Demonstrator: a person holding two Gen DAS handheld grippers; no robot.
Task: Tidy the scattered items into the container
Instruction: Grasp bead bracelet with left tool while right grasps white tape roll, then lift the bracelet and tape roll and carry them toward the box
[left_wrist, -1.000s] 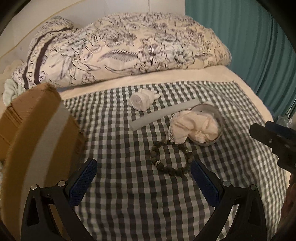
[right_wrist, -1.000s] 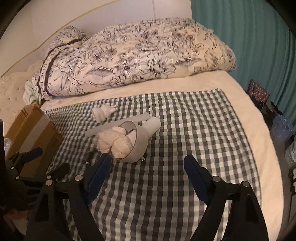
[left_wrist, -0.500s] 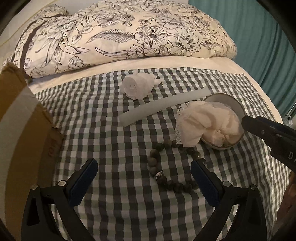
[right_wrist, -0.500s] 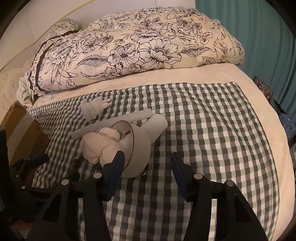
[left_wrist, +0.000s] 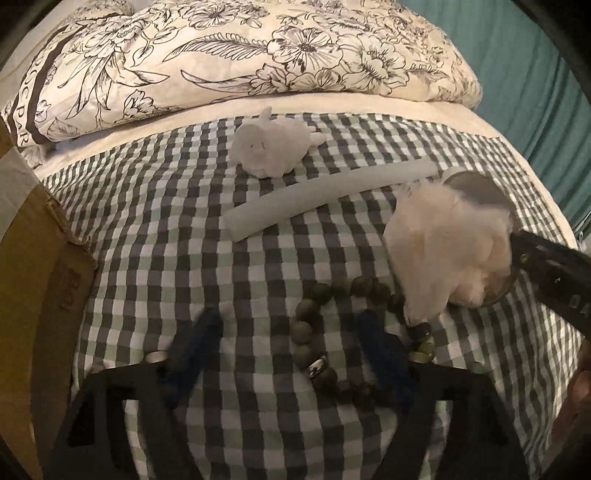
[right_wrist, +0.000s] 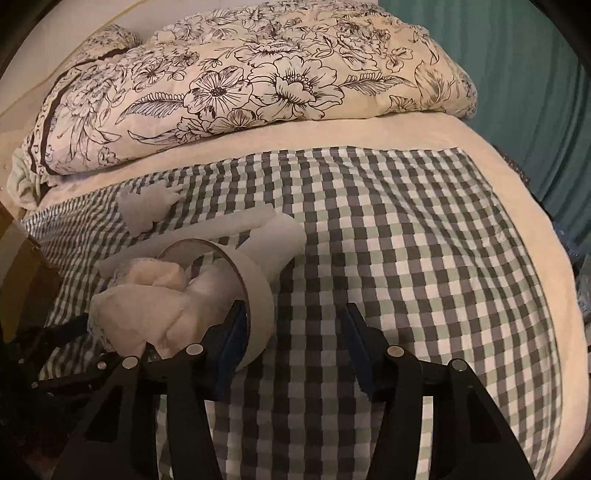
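Observation:
A dark bead bracelet (left_wrist: 325, 332) lies on the checked cloth (left_wrist: 166, 229). My left gripper (left_wrist: 291, 354) is open, low over it, with one finger inside the loop and one to its left. A cream lace cloth (left_wrist: 439, 240) spills from a grey tape roll (left_wrist: 480, 184). A white tube (left_wrist: 325, 195) and a rolled white sock (left_wrist: 266, 147) lie behind. In the right wrist view my right gripper (right_wrist: 295, 339) is open, its left finger touching the tape roll (right_wrist: 258, 295) beside the cream cloth (right_wrist: 147, 306).
A cardboard box (left_wrist: 33, 266) stands at the left edge of the bed. A floral duvet (left_wrist: 240, 55) is piled at the back. A teal curtain (right_wrist: 535, 92) hangs on the right. A white cylinder (right_wrist: 280, 243) lies behind the tape roll.
My left gripper has come down over the bracelet and its fingers have narrowed. My right gripper has moved in to the tape roll, its left finger now against the rim.

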